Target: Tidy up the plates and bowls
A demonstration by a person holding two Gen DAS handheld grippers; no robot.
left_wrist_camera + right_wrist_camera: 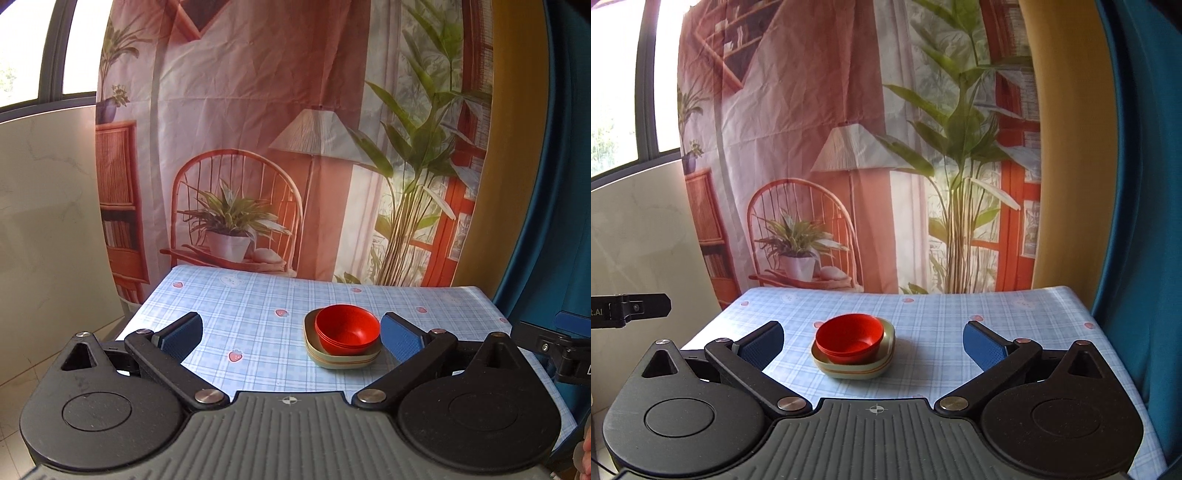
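Observation:
A stack of red bowls (347, 328) sits nested on a stack of pale green squarish plates (341, 358) on the blue checked tablecloth (258, 314). My left gripper (291, 334) is open and empty, held back from the stack, which lies toward its right finger. In the right wrist view the red bowls (849, 338) and plates (853, 365) lie left of centre. My right gripper (873, 343) is open and empty, near the table's front edge.
A printed backdrop (280, 147) of a room hangs behind the table. A blue curtain (1145, 221) hangs at the right. The right gripper's arm (554, 347) shows at the left view's right edge, the left gripper's (631, 308) at the right view's left.

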